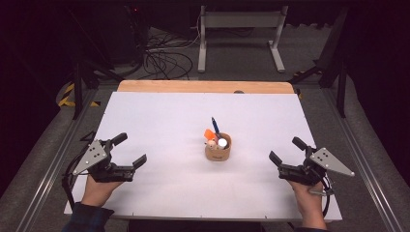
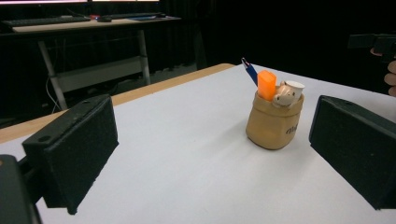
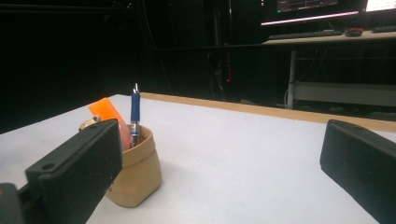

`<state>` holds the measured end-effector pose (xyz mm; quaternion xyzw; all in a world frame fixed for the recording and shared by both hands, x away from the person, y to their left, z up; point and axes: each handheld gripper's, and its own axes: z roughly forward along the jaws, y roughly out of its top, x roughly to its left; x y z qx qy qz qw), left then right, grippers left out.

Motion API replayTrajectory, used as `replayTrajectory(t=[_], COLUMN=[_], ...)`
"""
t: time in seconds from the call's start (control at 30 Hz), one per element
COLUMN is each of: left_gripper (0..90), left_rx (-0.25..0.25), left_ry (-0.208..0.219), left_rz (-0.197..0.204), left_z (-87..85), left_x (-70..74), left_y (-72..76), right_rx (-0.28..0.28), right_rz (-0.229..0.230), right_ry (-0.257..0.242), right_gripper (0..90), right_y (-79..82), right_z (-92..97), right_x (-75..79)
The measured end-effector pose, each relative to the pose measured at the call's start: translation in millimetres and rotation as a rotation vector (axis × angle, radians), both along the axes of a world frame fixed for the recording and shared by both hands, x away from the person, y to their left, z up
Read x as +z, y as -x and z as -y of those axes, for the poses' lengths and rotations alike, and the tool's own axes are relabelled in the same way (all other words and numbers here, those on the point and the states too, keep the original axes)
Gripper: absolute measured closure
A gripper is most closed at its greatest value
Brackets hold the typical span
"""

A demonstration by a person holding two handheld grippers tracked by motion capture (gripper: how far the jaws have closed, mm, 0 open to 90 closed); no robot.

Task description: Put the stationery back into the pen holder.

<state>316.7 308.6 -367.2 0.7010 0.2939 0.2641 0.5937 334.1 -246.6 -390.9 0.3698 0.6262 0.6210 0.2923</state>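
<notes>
From above, a small tan pouch [image 1: 218, 149] stands near the middle of the white table [image 1: 159, 116], holding a blue pen [image 1: 214, 125], an orange piece [image 1: 209, 134] and something white. The left gripper [image 1: 131, 151] and the right gripper [image 1: 285, 150] rest well apart on either side, both spread wide and empty. In the left gripper view, the pouch [image 2: 274, 122] sits ahead between the jaws, untouched. In the right gripper view, the pouch [image 3: 135, 172] stands partly behind one jaw.
</notes>
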Motion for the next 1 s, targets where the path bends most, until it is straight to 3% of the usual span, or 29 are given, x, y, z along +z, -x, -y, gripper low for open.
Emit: replayTrajectory(t=[0.4,1.0], left_gripper=[2.1,2.2], left_rx=[0.022,0.013], left_ry=[-0.002,-0.032], left_rz=[-0.001,-0.019], left_z=[-8.9,-9.2], left_x=[-3.7,-4.7], left_y=[0.3,-0.9], right_rx=[-0.008,-0.004], right_rz=[-0.005,-0.005], right_ry=[0.012,0.035], right_gripper=[0.0,0.0], right_y=[-3.9,-4.8], right_z=[5.0,1.3], right_x=[-5.0,-4.8])
